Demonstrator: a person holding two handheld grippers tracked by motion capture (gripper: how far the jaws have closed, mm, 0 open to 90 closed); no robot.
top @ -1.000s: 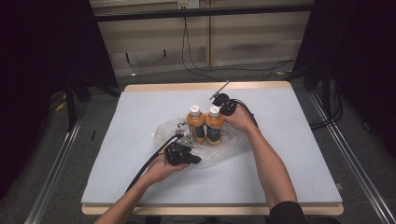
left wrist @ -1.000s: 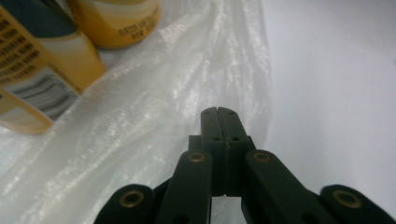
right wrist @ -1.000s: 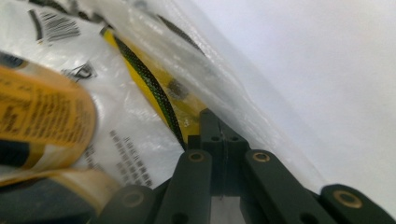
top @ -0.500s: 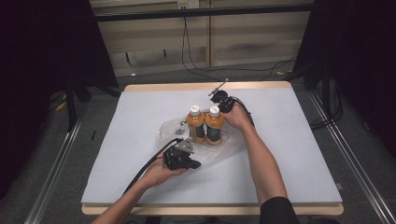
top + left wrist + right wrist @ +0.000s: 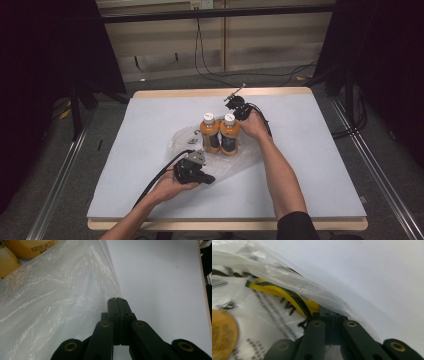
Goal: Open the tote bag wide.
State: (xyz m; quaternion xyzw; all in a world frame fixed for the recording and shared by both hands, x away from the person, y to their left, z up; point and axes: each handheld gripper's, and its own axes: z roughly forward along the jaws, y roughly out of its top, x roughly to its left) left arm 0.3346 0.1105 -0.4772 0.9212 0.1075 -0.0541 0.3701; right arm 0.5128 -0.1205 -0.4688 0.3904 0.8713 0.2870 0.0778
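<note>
High view first: the desk, covered in a pale sheet, carries everything, and near its middle lies a crinkled clear plastic bag with two orange bottles standing upright side by side on or in it, white caps up.

The left tongs sit at the bag's near edge. In the left gripper view the jaws are pressed together, and I cannot tell whether any film is caught between them; the bag lies just beside them, wrinkled and glossy, with the bottles' orange labels at the far corner.

The right tongs are at the far side, close behind the bottles. In the right gripper view the jaws are clenched on the bag film, which drapes straight over their tips, with a yellow and black printed label showing through it.

My guess is that the bag is being drawn up around the bottles. The next move calls for lifting the far edge without tipping them, while the near side is pinned or pulled taut.
</note>
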